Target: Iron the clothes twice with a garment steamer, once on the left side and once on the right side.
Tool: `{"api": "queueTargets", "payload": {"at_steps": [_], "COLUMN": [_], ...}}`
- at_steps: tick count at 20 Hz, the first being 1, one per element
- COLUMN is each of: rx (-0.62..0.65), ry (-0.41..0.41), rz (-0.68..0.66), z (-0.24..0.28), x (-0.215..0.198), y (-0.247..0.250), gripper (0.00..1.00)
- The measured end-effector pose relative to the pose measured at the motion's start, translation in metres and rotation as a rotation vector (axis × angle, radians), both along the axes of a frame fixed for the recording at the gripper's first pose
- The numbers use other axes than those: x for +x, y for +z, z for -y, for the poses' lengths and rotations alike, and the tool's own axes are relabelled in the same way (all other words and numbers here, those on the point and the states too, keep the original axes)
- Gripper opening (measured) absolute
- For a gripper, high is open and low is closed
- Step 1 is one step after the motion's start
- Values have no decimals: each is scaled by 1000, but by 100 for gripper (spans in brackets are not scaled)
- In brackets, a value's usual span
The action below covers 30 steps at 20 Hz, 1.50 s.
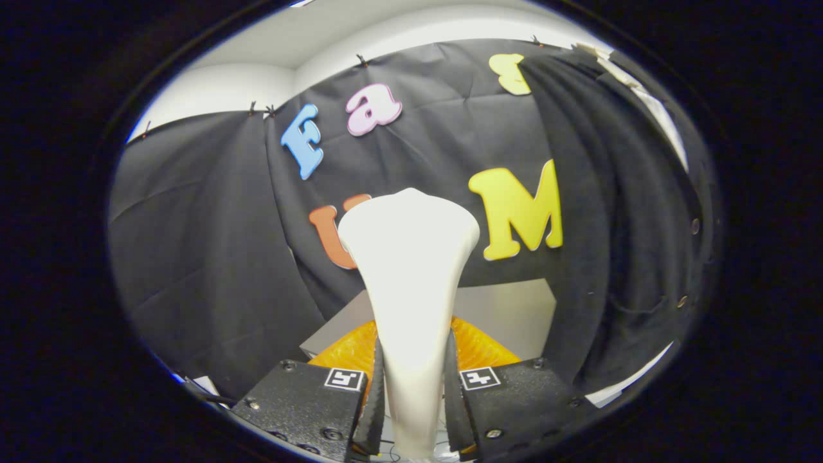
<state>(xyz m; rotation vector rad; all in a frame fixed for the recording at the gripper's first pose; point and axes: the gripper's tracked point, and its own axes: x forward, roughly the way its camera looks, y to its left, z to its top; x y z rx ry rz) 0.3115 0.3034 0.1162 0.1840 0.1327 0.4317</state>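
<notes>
Black cloth forms the booth wall [212, 257] on the left. At the centre, the gripper [415, 392] has both fingers [375, 399] pressed against the narrow handle of a white garment steamer [411, 283], whose wide head rises upright beyond them, with an orange ribbed object [479, 347] and a grey tabletop [514, 315] behind. To the right hangs a dark garment [617, 225], well apart from the steamer head.

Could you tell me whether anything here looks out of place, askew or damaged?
Nothing stands out. The tool is shut on the white garment steamer, which stands straight between its fingers with the head pointing up. The dark garment hangs to the right, beyond the fingers, with ordinary folds and no visible damage.
</notes>
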Motion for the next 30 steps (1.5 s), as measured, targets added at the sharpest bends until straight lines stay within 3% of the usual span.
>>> {"api": "queueTargets", "payload": {"at_steps": [7,12,17,23,30], "rx": [23,37,50,13,-87], "ry": [-127,-250,-311,-346,-436], "rz": [133,196,252,291,266], "z": [105,181,221,228,230], "x": [-81,-90,-61,-8,54], "y": [44,80,126,176,190], "gripper": [41,41,41,41,41]}}
